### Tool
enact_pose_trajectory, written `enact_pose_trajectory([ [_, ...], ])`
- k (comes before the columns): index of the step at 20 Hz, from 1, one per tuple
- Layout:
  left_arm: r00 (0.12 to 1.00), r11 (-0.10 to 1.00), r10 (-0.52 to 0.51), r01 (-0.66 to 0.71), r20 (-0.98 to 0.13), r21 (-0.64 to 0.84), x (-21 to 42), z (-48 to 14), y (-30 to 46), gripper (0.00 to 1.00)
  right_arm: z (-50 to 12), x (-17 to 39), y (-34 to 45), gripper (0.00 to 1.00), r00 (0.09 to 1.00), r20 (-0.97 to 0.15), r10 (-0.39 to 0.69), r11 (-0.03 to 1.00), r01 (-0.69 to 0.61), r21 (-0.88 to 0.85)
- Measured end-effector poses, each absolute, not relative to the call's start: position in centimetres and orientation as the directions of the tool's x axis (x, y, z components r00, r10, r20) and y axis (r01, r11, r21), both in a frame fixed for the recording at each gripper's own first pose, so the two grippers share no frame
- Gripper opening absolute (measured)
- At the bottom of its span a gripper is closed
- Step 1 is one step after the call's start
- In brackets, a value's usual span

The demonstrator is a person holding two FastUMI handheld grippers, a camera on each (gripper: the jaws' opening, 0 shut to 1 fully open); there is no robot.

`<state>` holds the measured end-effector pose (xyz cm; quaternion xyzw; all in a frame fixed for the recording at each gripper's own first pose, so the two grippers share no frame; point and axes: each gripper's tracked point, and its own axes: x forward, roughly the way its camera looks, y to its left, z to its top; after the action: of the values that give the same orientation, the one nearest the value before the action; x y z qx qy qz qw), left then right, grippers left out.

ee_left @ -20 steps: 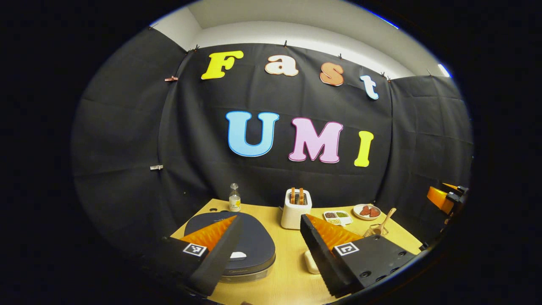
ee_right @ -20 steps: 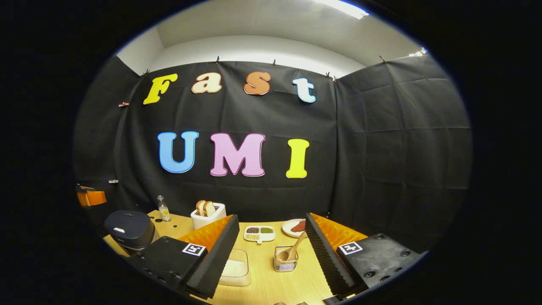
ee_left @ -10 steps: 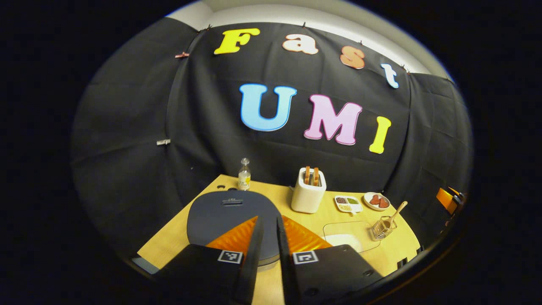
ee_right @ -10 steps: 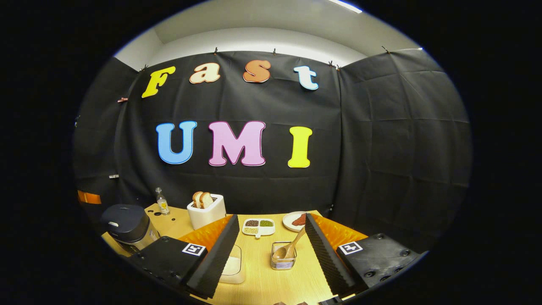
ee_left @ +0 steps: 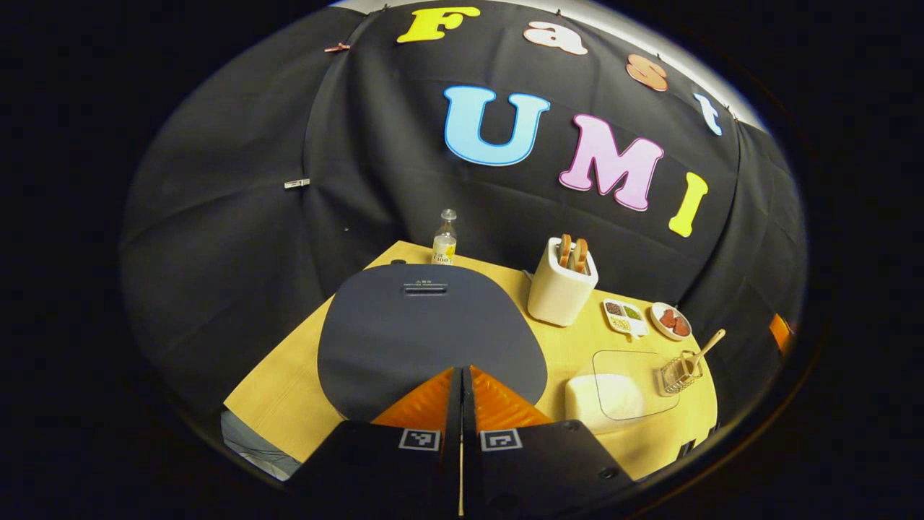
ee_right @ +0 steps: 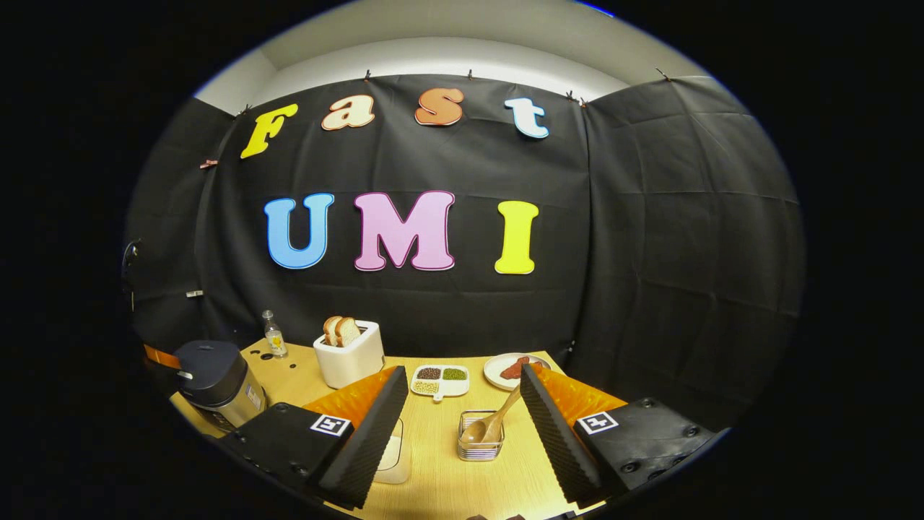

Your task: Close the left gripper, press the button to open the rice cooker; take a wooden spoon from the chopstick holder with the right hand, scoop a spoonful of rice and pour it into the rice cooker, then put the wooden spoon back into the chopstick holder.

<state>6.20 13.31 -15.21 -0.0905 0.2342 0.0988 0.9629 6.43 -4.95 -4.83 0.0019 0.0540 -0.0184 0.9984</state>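
Lowered, the left hand-held gripper [ee_left: 460, 372] is pressed together over the rice cooker's [ee_left: 426, 332] smooth rounded lid; right hand-held gripper [ee_right: 462, 393] stands apart.

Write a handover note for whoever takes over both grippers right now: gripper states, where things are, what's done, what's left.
Left gripper: shut, empty, over the front edge of the rice cooker; whether it touches the button can't be told.
Right gripper: open, empty, aimed at the chopstick holder.
Wooden spoon stands in the holder, handle leaning to the right. The clear rice container sits between the cooker and the holder.
Done: left gripper closed.
Left: cooker lid is down, so press the button to open it; take the spoon with the right gripper, scoop rice, pour it into the cooker, put the spoon back.
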Motion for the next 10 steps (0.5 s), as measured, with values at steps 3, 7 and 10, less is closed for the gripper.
enact_pose_trajectory([
  [3,0.850,0.967,0.157,-0.236,-0.503,-0.098,6.2,-16.4,13.2,0.06,-5.3,7.0,-5.0,0.98,0.992,-0.122,-0.028,1.000,0.029,0.008],
  [7,0.830,0.965,0.190,-0.256,-0.525,-0.055,6.5,-17.3,13.2,0.07,-5.9,7.7,-5.3,0.98,0.991,-0.133,-0.020,1.000,0.022,0.010],
  [10,0.824,0.963,0.224,-0.269,-0.521,-0.012,6.2,-17.5,13.1,0.07,-6.6,7.8,-5.8,0.98,0.989,-0.147,-0.015,1.000,0.017,0.008],
])
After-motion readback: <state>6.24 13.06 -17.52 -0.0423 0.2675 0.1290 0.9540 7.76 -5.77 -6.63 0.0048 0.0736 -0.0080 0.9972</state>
